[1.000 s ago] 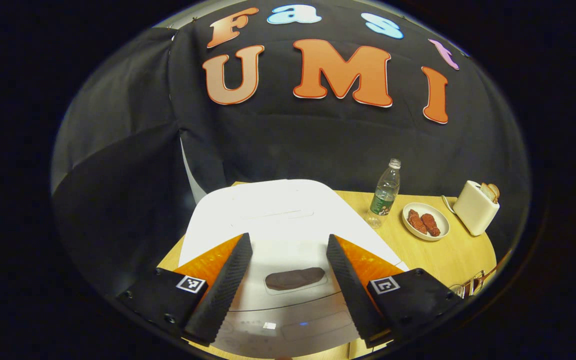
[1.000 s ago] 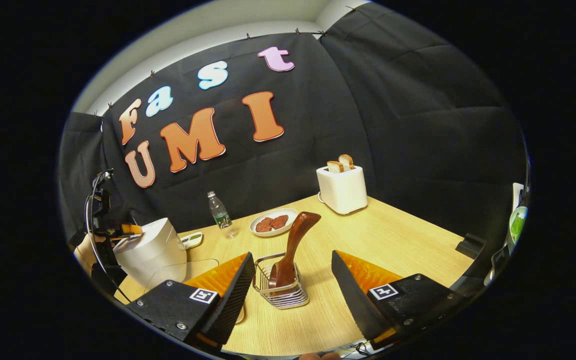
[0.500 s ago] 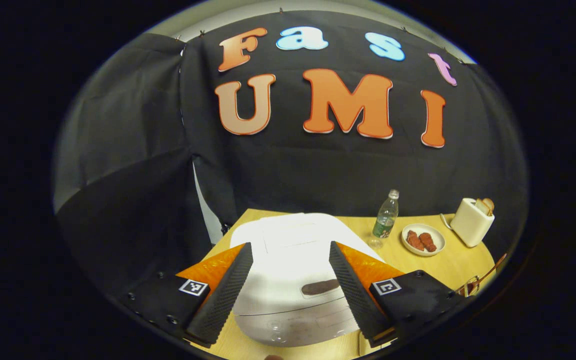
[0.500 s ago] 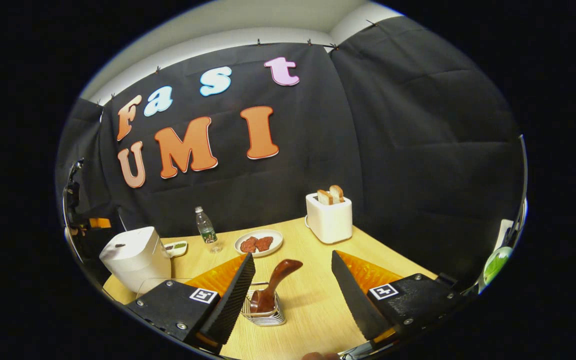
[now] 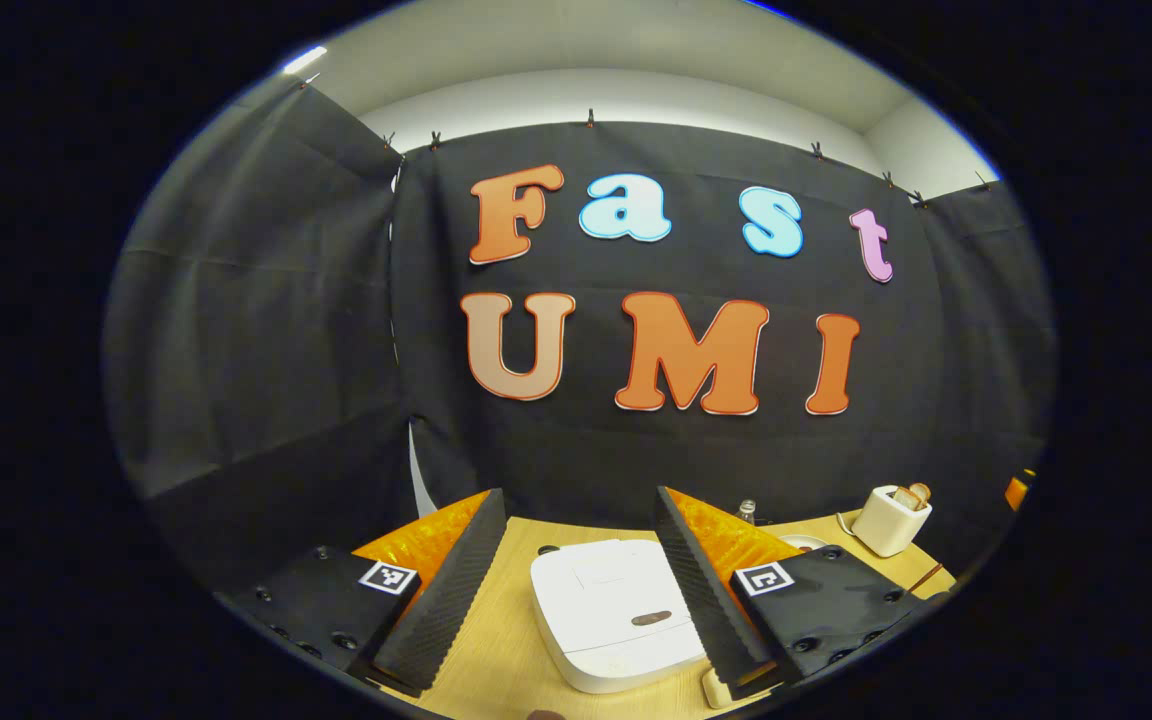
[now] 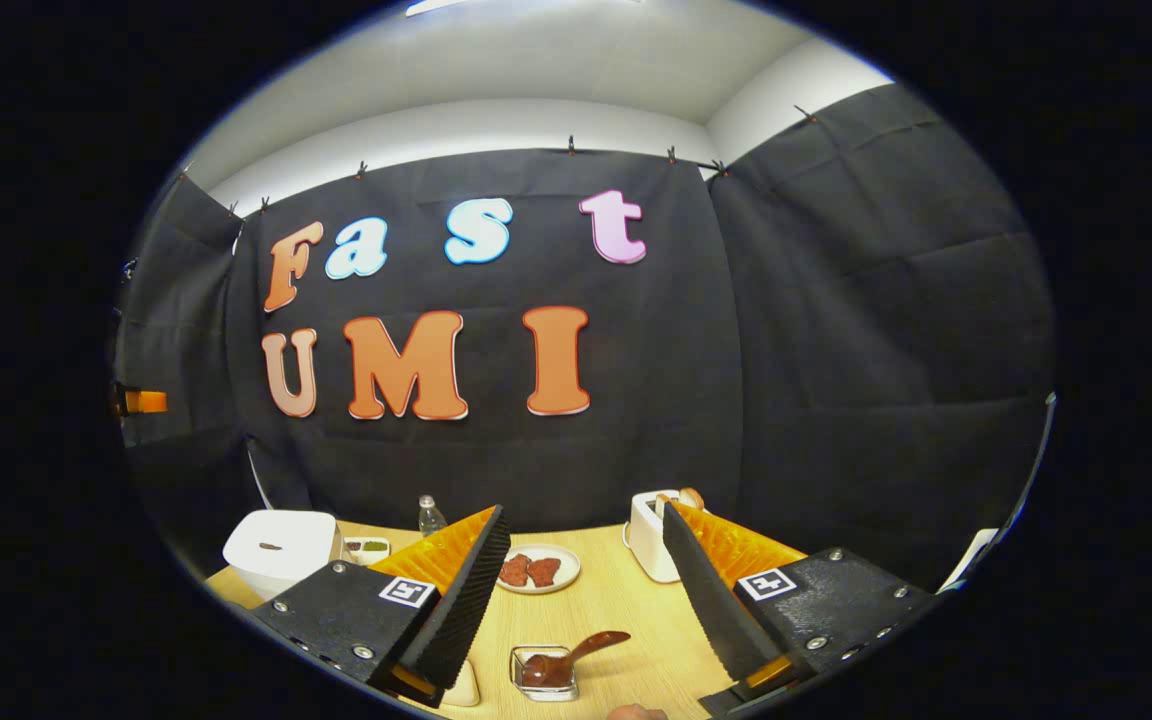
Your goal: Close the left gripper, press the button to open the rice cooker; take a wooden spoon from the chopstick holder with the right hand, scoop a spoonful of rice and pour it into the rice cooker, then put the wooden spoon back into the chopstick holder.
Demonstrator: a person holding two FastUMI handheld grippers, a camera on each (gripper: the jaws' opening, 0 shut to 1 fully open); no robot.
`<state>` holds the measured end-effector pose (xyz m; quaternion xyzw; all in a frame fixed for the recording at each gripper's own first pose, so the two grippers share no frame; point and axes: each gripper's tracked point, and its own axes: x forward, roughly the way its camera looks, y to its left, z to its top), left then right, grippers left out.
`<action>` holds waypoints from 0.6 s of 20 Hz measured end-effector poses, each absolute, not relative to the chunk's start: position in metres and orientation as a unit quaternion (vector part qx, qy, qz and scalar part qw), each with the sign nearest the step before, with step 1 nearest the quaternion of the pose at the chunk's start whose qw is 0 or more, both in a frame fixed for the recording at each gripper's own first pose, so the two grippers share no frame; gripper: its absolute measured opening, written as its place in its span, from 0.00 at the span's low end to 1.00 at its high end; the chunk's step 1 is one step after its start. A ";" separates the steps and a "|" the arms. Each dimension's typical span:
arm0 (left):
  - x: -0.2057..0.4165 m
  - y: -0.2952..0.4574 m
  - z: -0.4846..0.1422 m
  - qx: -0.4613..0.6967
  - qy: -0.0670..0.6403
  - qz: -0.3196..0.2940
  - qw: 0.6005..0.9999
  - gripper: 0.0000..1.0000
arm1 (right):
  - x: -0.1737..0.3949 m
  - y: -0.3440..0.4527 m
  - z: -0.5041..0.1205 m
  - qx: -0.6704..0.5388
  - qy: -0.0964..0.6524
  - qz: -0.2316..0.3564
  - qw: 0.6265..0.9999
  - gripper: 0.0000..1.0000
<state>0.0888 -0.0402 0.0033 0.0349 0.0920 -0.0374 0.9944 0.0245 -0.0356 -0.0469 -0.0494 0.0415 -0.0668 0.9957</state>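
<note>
Hovering high above my counter (image 6: 626, 610), both claws gape wide and empty: left claw (image 5: 576, 585) over the closed rice cooker (image 5: 616, 625), right claw (image 6: 581, 590) with the wooden spoon (image 6: 576, 655) at 6 o'clock.

Light from overhead, brightest on the ceiling (image 6: 556, 70). My table (image 6: 616, 600) evenly lit, shadows soft. Strong fisheye bending at the edges. Sharp, no blur or glare.
</note>
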 end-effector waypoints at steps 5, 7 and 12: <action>0.064 -0.023 0.025 0.046 0.072 -0.014 0.996 1.00 | 0.023 0.014 0.009 -0.069 0.011 -0.043 0.997 0.94; 0.058 -0.022 0.033 0.034 0.054 -0.017 0.998 0.99 | 0.022 0.031 0.018 -0.071 0.005 -0.030 0.997 0.94; 0.052 -0.020 0.024 0.046 0.063 -0.020 0.997 1.00 | 0.018 0.052 0.012 -0.068 0.010 -0.014 0.998 0.95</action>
